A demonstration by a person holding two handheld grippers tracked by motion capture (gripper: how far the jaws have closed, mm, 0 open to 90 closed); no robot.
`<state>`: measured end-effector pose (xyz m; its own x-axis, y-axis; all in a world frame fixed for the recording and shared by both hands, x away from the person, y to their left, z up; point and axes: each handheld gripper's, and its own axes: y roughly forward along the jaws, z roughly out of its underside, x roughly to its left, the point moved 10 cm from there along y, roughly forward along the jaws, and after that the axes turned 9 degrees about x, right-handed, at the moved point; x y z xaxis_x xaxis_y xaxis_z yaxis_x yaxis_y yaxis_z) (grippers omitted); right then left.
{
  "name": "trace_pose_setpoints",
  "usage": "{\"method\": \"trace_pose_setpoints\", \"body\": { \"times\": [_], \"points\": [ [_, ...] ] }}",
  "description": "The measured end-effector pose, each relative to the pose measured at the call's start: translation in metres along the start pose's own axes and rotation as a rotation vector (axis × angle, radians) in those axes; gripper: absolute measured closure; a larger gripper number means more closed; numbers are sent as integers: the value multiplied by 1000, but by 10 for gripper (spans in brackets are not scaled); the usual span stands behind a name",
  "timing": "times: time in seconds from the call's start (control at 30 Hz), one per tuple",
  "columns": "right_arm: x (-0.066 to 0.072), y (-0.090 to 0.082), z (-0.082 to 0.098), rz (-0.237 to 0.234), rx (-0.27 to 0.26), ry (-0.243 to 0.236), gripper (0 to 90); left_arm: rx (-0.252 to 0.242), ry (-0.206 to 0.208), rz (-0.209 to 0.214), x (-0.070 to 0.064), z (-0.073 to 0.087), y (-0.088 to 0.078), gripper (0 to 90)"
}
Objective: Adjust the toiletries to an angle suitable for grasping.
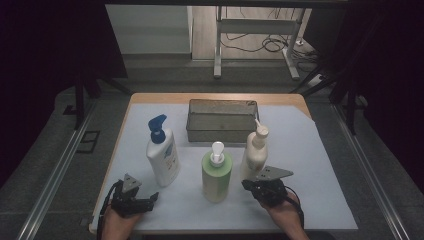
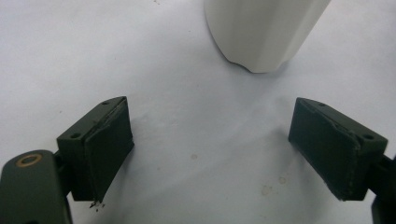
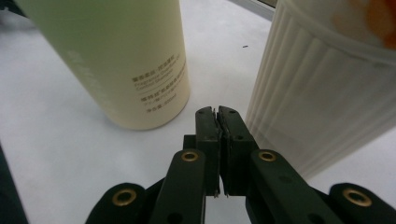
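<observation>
- Worktop (image 1: pixel 310 200): rectangular wooden board with rounded corners, covered by a smooth, matt white sheet; faint brownish specks show on the sheet in the left gripper view.
- Tall cream plastic bottle with vertical ribs and a pointed pump nozzle (image 1: pixel 255 150): stands upright at the right of the row of three, just in front of the tray's right end; an orange patch marks its upper wall in the right gripper view (image 3: pixel 322 93).
- Pale green cylindrical plastic bottle with a white pump cap (image 1: pixel 216 172): smooth, glossy, upright at centre, small print on its side (image 3: pixel 121 60).
- White flat-sided plastic bottle with a blue pump head and blue label (image 1: pixel 162 152): upright at the left; its smooth rounded base shows in the left gripper view (image 2: pixel 261 32).
- Grey rectangular metal tray with low walls (image 1: pixel 222 127): dull finish, behind the bottles.
- Right gripper (image 1: pixel 248 184): black, grey three-cornered plate on top; jaws pressed together with nothing between them (image 3: pixel 217 114), tips low over the sheet in the gap between the green and ribbed bottles, just beside the ribbed wall; contact cannot be told.
- Left gripper (image 1: pixel 155 196): black, at the near left edge; jaws spread wide and empty (image 2: pixel 210 140), rubbery pads worn at the edges, pointing at the white bottle's base, apart from it.
</observation>
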<state>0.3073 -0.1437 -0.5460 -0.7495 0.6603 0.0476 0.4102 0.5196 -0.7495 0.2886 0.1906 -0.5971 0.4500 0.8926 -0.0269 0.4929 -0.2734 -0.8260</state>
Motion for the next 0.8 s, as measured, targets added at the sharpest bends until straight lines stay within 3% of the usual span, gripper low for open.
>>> {"method": "trace_pose_setpoints", "body": {
  "times": [0.17,0.8],
  "points": [
    [-3,6,-1,22,7,-1,871,0,0,0,0,0,0,130],
    [-10,9,5,26,19,6,896,0,0,0,0,0,0,131]
  ]
}}
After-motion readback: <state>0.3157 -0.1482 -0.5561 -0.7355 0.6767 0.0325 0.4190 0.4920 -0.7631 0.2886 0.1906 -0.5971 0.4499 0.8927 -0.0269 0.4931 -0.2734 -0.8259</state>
